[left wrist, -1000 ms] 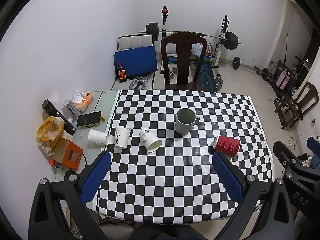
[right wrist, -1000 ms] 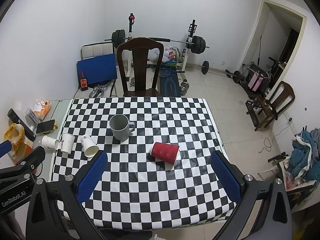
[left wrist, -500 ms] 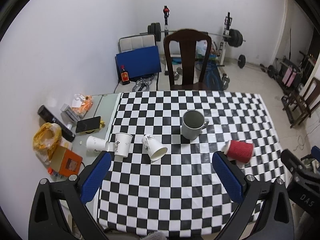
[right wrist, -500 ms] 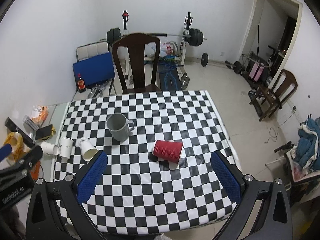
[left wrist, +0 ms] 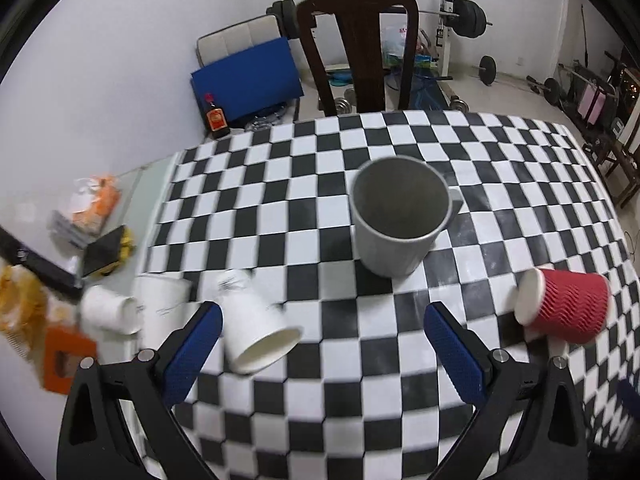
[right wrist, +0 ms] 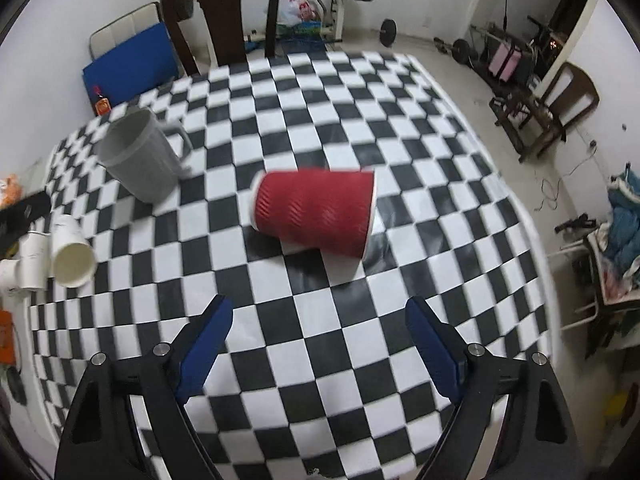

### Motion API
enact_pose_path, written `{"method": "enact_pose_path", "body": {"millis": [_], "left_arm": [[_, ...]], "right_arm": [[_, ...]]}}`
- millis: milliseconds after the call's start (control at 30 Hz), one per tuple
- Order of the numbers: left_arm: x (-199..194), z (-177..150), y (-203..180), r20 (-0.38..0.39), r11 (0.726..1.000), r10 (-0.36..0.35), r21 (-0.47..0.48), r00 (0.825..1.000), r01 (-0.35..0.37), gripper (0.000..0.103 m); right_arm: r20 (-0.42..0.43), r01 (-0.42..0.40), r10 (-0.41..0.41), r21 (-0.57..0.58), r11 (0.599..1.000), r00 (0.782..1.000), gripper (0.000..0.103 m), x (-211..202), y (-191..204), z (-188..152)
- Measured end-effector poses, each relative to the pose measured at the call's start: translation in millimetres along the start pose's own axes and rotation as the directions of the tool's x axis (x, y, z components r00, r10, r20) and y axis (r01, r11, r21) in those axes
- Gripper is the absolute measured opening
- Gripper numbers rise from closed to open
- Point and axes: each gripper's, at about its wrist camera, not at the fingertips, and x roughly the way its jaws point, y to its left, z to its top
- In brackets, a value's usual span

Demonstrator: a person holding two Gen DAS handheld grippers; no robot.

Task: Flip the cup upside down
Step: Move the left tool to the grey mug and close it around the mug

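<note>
Between the blue pads of the left claw (left wrist: 322, 346), spread wide and holding nothing, lies only checkered cloth. Just past its left pad (left wrist: 192, 354) a white paper cup (left wrist: 256, 326) lies on its side, mouth turned toward the camera. Ahead of the gap stands a grey mug (left wrist: 398, 216), upright and open at the top, its handle pointing away to the right. Beyond the right pad (left wrist: 454, 354) a red paper cup (left wrist: 564, 306) lies on its side, white base facing the mug, well apart from it. Left of the fallen white cup are two more white cups (left wrist: 132, 310), blurred, at the cloth's edge, and further left sit an orange box (left wrist: 66, 360) and some blurred clutter on the bare part of the desk (left wrist: 154, 172).

The right claw (right wrist: 318, 346) is also spread wide and holds nothing. Straight ahead of its gap lies the red paper cup (right wrist: 316, 214), on its side across the view, wide mouth to the right, resting on the checkered cloth (right wrist: 360, 340) clear of both pads. Further left stands the grey mug (right wrist: 140, 160), and at the left edge the white paper cup (right wrist: 72, 254) lies with its mouth toward the camera. Behind the desk stands a dark wooden chair (right wrist: 228, 12), with weights on the floor beyond.
</note>
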Motion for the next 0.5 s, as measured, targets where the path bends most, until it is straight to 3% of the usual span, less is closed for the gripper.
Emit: {"method": "enact_pose_path", "body": {"millis": [300,500], "left_arm": [[51,8,-25,0.059,0.999,-0.031,-0.022,0.998,0.033,0.102],[75,16,-33,0.069,0.998,-0.052,-0.038,0.996,0.055,0.102]], "right_arm": [[0.004,0.015,-0.016,0.055,0.998,1.000,0.089,81,-7,-15],[0.001,0.039,-0.039,0.070,0.997,0.999,0.089,98,-16,-16]]}}
